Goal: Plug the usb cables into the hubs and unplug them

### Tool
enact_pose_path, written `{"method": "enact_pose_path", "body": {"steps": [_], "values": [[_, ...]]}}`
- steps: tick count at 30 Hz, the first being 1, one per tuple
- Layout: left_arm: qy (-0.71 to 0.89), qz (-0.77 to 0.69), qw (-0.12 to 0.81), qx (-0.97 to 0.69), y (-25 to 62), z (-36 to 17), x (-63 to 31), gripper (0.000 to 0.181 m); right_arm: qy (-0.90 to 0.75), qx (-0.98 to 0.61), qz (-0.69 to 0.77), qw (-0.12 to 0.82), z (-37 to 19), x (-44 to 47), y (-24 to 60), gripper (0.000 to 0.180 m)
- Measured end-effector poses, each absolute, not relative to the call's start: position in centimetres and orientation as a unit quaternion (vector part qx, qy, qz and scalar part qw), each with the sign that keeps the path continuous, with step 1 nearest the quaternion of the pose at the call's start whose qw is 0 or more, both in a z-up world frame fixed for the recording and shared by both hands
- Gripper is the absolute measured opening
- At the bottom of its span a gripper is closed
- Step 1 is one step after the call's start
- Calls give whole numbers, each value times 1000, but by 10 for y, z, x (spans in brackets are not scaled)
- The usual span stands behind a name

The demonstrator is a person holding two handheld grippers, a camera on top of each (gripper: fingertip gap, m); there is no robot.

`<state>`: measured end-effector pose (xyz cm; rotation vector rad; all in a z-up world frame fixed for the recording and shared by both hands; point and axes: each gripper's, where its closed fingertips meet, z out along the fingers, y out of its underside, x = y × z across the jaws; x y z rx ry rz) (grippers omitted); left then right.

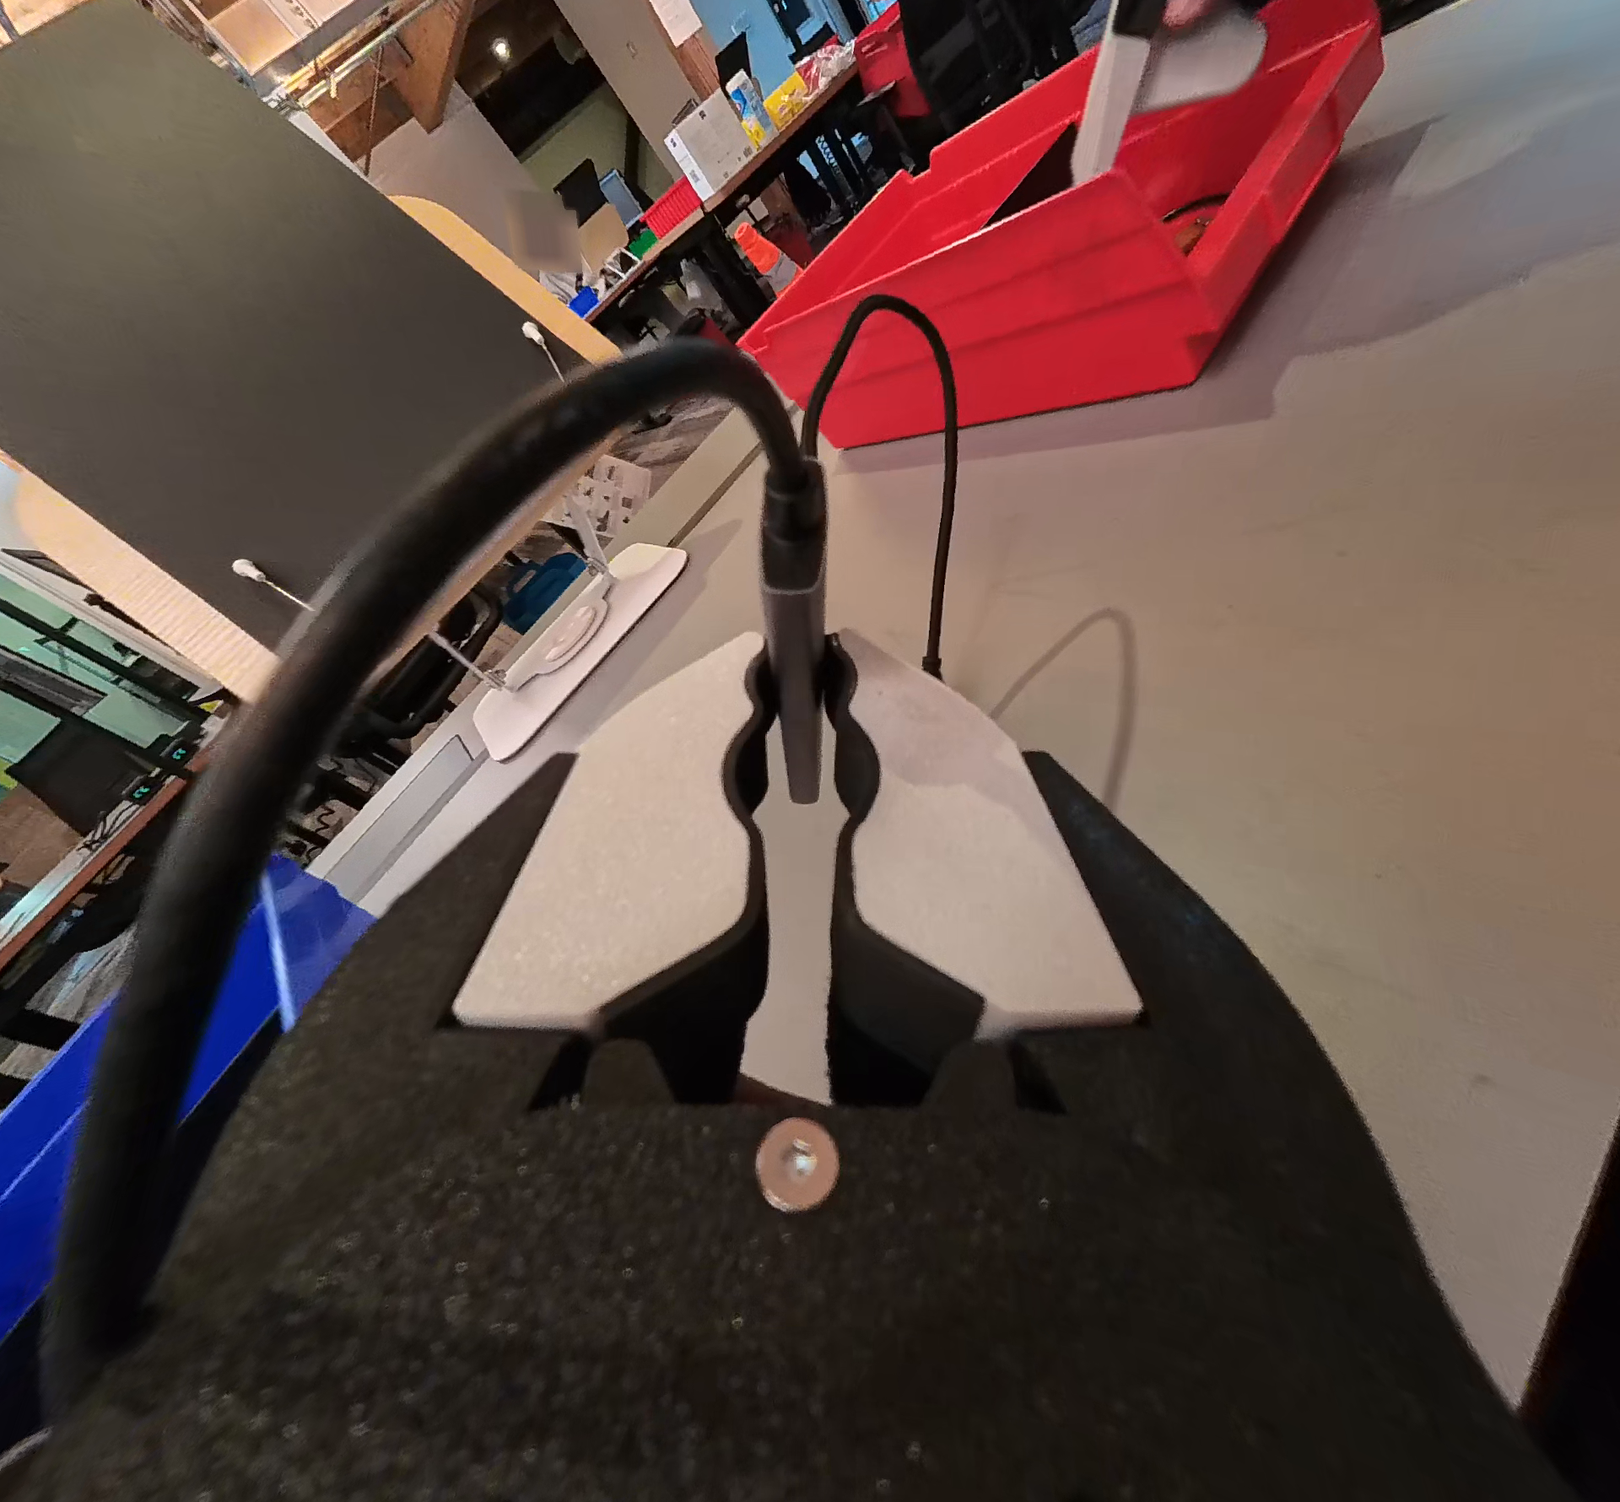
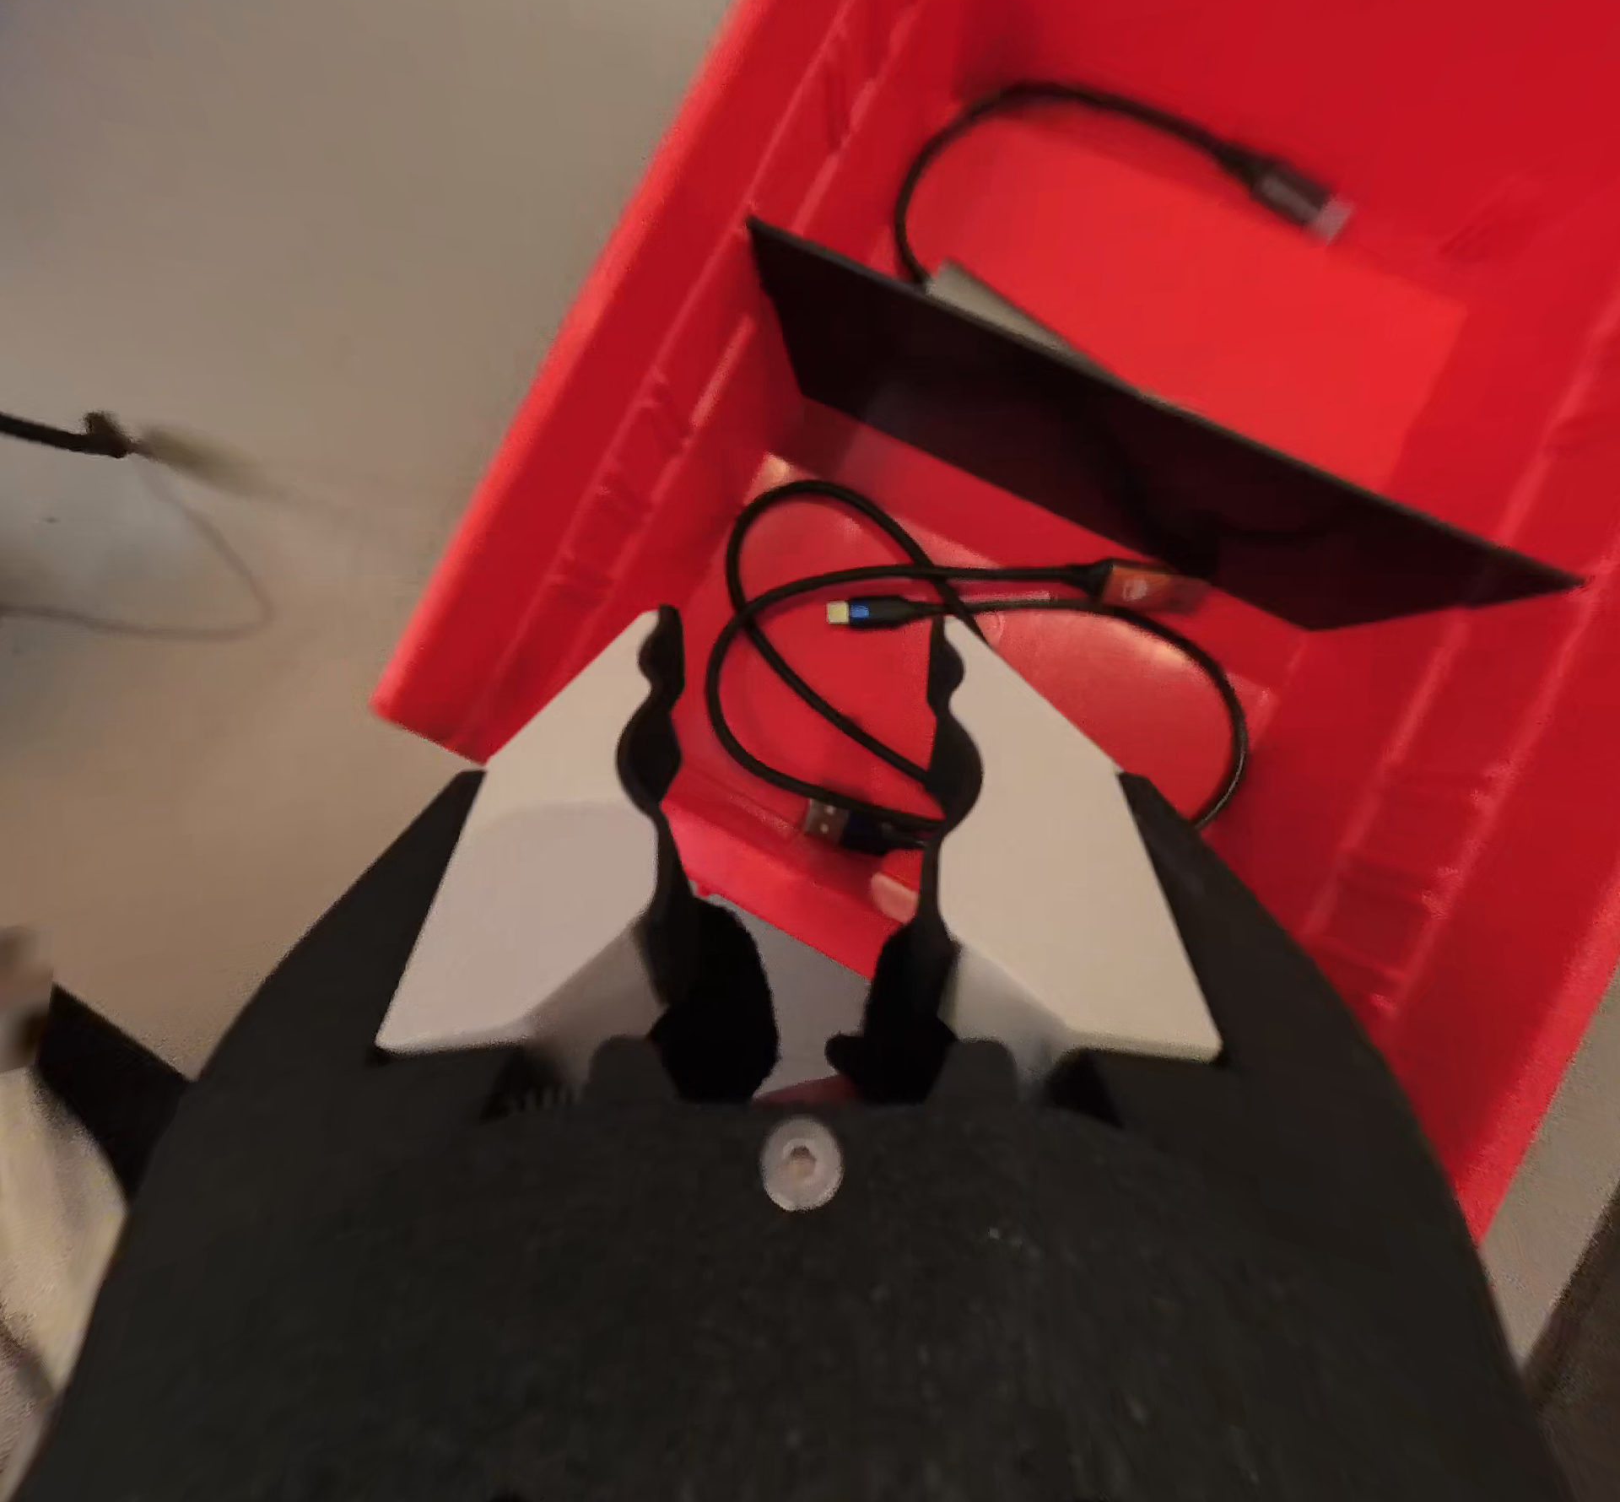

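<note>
Left tongs (image 1: 796,675): pressed together on a slim grey hub (image 1: 792,671), which stands on edge between the tips, its near end reaching back into the gap.
Hub cord (image 1: 929,443): thin and black, it leaves the far end of the hub, arches up ahead of the tips and drops to the table just right of them.
Thick black cable (image 1: 289,715): sweeps from the lower left corner of the left wrist view, over the left finger, toward the hub's far end; whether it joins the hub I cannot tell.
Table (image 1: 1315,671): pale grey, under and ahead of the left tongs.
Red bin (image 1: 1008,303): ahead and to the right of the left tongs, on the table, with a black divider (image 2: 1096,417) across its inside.
Right tongs (image 2: 802,645): spread wide, tips hanging over the near compartment of the bin, touching nothing; from the left view they show far off, pointing down into the bin.
Black USB cable (image 2: 877,723): a loose coil on the bin floor between and just past the right tips, one flat metal plug lying near the right finger, a small blue-lit plug ahead of the tips.
Second cable plug (image 2: 1148,583): reddish, ahead and right of the tips, against the divider.
Second hub (image 2: 991,294): grey, beyond the divider in the far compartment, partly hidden, its short cord (image 2: 1052,101) curling to a plug.
Blue bin (image 1: 263,978): left of the left tongs, beside its body.
</note>
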<state>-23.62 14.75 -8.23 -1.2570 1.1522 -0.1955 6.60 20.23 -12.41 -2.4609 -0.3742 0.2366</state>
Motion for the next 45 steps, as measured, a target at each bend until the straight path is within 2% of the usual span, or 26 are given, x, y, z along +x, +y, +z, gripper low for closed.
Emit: {"method": "enact_pose_path", "body": {"steps": [4,8,12,15,17,20,21,35,45], "values": [[500,-114,650,-561,147,-81,-235,9,-319,-832,159,424,-66,-25,183,47],[490,-135,670,-541,144,-70,-237,9,-467,-716,358,376,-57,-151,101,46],[499,-108,711,-483,132,-53,-238,10,-398,-721,413,389,-77,-207,115,50],[520,-78,733,-432,118,-45,-234,9,-307,-683,539,386,-61,-231,118,46],[531,-56,737,-414,112,-45,-231,10,-292,-661,570,390,-54,-235,116,34],[540,-42,736,-406,109,-48,-228,10,-301,-647,579,394,-50,-238,110,21],[542,-40,735,-405,109,-49,-227,10,-301,-652,568,402,-52,-238,112,11],[549,-31,695,-464,128,-72,-228,9,-339,-682,458,459,-66,-238,117,10],[565,-18,693,-448,127,-67,-229,12,-331,-667,494,449,-60,-235,115,10]]}}
